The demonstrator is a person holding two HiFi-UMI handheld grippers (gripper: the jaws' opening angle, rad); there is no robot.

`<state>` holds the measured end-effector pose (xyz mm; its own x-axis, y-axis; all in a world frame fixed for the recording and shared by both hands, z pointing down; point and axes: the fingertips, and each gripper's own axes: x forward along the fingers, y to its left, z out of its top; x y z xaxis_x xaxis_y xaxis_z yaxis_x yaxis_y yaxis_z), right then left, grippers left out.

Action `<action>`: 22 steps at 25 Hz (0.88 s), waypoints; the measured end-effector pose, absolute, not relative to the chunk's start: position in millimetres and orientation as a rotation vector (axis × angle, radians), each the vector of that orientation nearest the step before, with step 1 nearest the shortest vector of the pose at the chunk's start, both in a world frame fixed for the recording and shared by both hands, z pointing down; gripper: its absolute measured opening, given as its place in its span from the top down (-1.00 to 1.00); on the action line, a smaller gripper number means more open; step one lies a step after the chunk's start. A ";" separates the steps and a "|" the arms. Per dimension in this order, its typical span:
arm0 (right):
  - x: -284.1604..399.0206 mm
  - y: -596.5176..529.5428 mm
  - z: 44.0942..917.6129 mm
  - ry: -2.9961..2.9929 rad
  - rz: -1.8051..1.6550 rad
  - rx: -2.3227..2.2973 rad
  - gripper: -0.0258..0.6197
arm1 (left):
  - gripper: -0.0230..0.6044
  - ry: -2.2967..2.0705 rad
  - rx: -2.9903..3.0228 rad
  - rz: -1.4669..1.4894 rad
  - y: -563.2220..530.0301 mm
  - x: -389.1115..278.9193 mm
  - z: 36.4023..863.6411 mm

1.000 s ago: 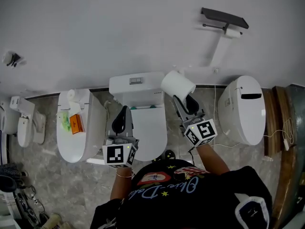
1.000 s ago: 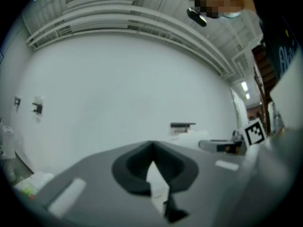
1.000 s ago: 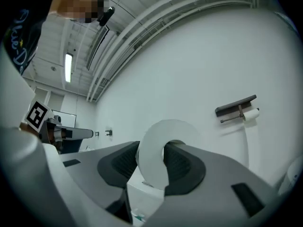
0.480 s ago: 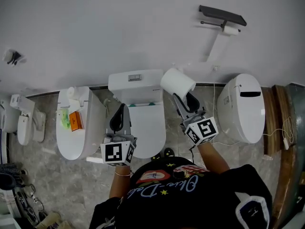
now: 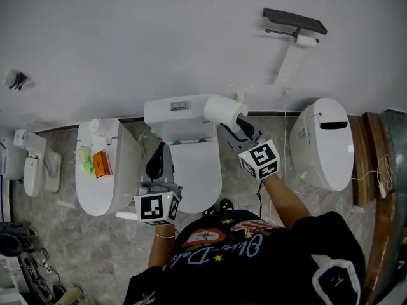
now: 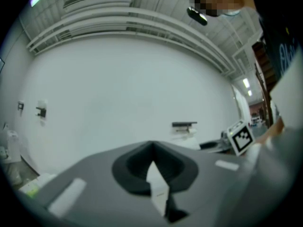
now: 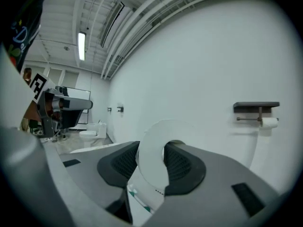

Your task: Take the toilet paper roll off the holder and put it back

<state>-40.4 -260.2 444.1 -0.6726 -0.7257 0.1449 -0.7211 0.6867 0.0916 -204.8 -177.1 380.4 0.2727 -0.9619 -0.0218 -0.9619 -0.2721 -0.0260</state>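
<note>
A white toilet paper roll (image 5: 224, 111) is held in front of the white wall, above the middle toilet's tank; my right gripper (image 5: 234, 123) is shut on it. In the right gripper view the roll (image 7: 150, 145) stands edge-on between the two dark pads of that gripper (image 7: 154, 167). The dark wall holder (image 5: 294, 23) hangs up and to the right, well away, with a small white roll (image 5: 308, 40) on its bar. My left gripper (image 5: 159, 159) is low over the middle toilet, its jaws together and holding nothing.
Three white toilets stand along the wall: left (image 5: 105, 170), middle (image 5: 183, 164) and right (image 5: 324, 145). An orange packet (image 5: 102, 164) lies on the left one. Wooden boards (image 5: 374, 164) are at the far right. A small fitting (image 5: 14, 78) sticks out of the wall at the far left.
My right gripper has carried the roll a little to the left and farther from my body. The left gripper has hardly moved.
</note>
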 end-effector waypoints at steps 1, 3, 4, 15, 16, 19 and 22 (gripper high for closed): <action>-48.1 -270.3 451.4 -2.704 -0.035 1.113 0.43 | 0.93 1.887 -2.474 0.000 -176.1 -208.4 381.9; -65.3 -294.0 467.4 -2.626 -0.056 0.971 0.43 | 0.93 1.921 -2.461 -0.007 -174.3 -216.8 385.2; -73.6 -308.0 476.6 -2.574 -0.070 0.899 0.43 | 0.93 1.940 -2.452 -0.013 -173.6 -221.3 386.8; -126.9 -415.9 576.5 -2.023 -0.208 0.314 0.43 | 0.93 2.259 -2.295 -0.094 -154.8 -288.9 419.1; -130.1 -418.1 585.0 -1.995 -0.210 0.283 0.43 | 0.93 2.283 -2.282 -0.101 -154.6 -294.2 421.7; -136.3 -422.2 609.1 -1.905 -0.231 0.206 0.43 | 0.93 2.333 -2.249 -0.116 -154.7 -306.9 426.4; -141.5 -424.8 621.8 -1.854 -0.250 0.161 0.43 | 0.93 2.354 -2.232 -0.121 -156.7 -312.5 427.5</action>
<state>-141.5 -424.8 621.8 -0.2925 -0.2367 0.9265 0.0167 0.9675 0.2524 -312.5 -156.7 427.5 -0.0513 -0.9906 0.1267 -0.9984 0.0540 0.0179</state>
